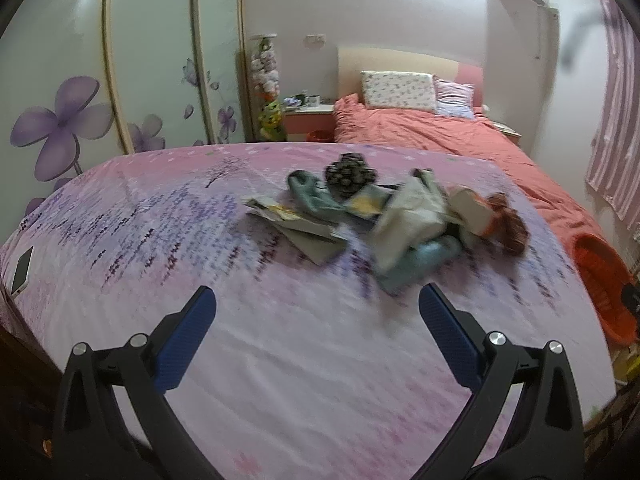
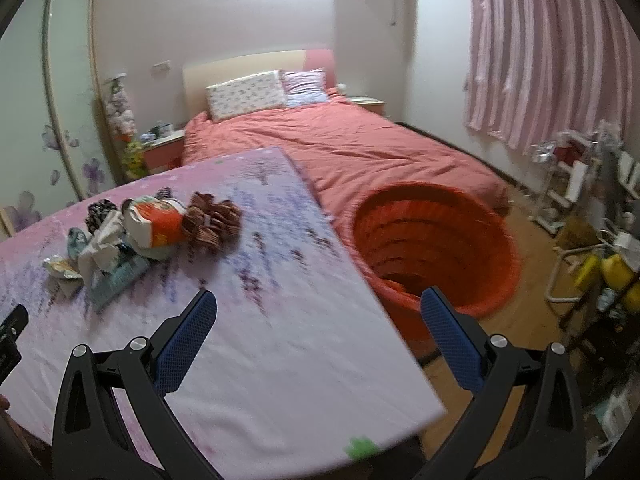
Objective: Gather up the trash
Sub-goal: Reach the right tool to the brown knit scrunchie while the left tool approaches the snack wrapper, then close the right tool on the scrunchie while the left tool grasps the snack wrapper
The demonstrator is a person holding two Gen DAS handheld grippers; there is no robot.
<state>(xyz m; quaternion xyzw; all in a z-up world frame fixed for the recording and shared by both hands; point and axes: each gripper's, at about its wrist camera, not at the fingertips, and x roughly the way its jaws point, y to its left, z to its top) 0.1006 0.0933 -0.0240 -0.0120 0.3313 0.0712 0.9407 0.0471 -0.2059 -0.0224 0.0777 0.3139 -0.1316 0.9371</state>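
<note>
Pink-clothed worktop carries a trash pile mid-surface; left gripper and right gripper, jaws wide and empty, should lift single pieces toward the orange bin off its right edge.

both wrist views over table

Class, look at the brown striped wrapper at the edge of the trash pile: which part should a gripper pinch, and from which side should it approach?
Pinch the brown wrapper at its crumpled free edge, the side facing the orange bin. It lies at the pile's outer end with bare tabletop beside it, and its raised folds probably give the fingers purchase. The open right gripper is nearer; approach from above.
</note>
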